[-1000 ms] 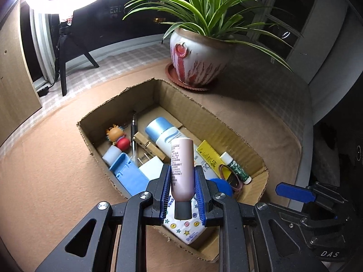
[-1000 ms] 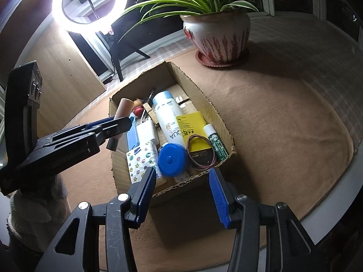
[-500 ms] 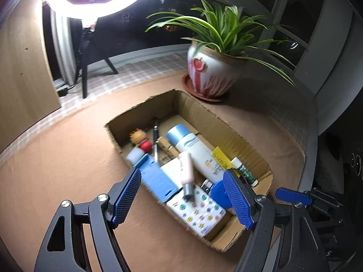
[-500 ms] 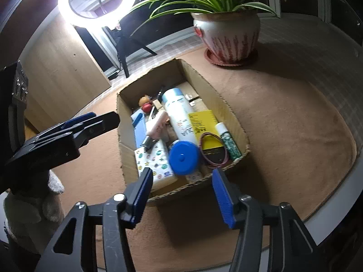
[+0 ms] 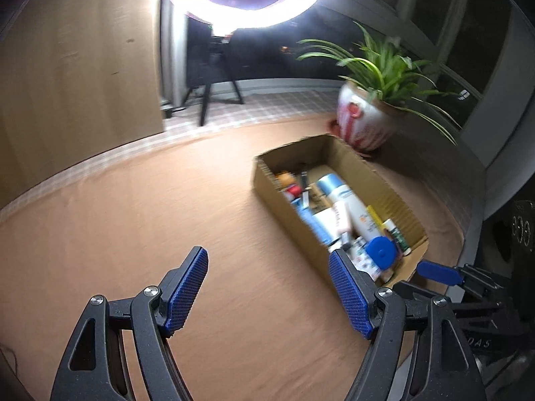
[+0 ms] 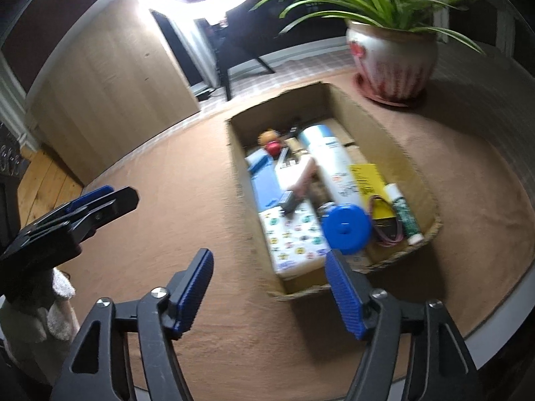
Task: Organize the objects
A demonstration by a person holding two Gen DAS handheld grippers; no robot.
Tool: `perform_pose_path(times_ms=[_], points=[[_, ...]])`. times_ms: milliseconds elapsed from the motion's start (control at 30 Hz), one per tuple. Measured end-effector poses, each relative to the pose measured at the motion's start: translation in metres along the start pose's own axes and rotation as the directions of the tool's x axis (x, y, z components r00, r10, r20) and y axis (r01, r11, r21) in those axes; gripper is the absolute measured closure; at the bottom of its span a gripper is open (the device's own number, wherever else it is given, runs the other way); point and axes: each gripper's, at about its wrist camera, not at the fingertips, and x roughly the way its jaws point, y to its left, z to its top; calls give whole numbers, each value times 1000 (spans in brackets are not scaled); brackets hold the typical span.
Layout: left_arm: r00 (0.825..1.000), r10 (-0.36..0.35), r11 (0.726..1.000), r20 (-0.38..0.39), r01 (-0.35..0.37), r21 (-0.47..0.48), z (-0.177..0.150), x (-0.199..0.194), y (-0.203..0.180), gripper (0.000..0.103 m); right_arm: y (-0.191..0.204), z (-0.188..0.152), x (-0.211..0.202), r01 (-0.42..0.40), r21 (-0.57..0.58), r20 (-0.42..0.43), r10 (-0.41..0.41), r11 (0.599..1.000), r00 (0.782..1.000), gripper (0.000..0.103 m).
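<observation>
Left wrist view: the left gripper (image 5: 267, 290) hangs over bare brown table (image 5: 133, 234), its blue fingers (image 5: 187, 290) spread wide apart with nothing between them. To its right the box (image 5: 294, 224) sits on the table, packed with objects; a pink tube (image 5: 342, 219) lies inside it beside a white bottle (image 5: 351, 204), and a blue lid (image 5: 381, 252) rests at the near end. Past the box stands a potted plant (image 5: 364, 123), and a tip of the right gripper (image 5: 438, 272) shows at the right edge. Right wrist view: the left gripper (image 6: 83, 214) shows at the left edge, well apart from the box (image 6: 401, 153). The right gripper (image 6: 271, 287) hovers just before the box's near wall, fingers (image 6: 344, 295) wide apart and empty. In the box the tube (image 6: 302, 177) lies slanted over a patterned pack (image 6: 294, 237), touching the bottle (image 6: 334, 163); right of the lid (image 6: 346, 224) lie a yellow card (image 6: 366, 175) and a green stick (image 6: 404, 212).
</observation>
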Motion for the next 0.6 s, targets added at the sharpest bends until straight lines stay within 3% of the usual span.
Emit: perform_pose_path(times_ms=[333, 600], points=[[994, 110, 988, 18, -108, -114, -42, -52, 68, 25, 66, -10, 18, -28, -112, -42, 23, 993, 999, 33], [975, 223, 954, 4, -217, -205, -86, -80, 103, 21, 110, -20, 20, -34, -214, -26, 29, 976, 999, 33]])
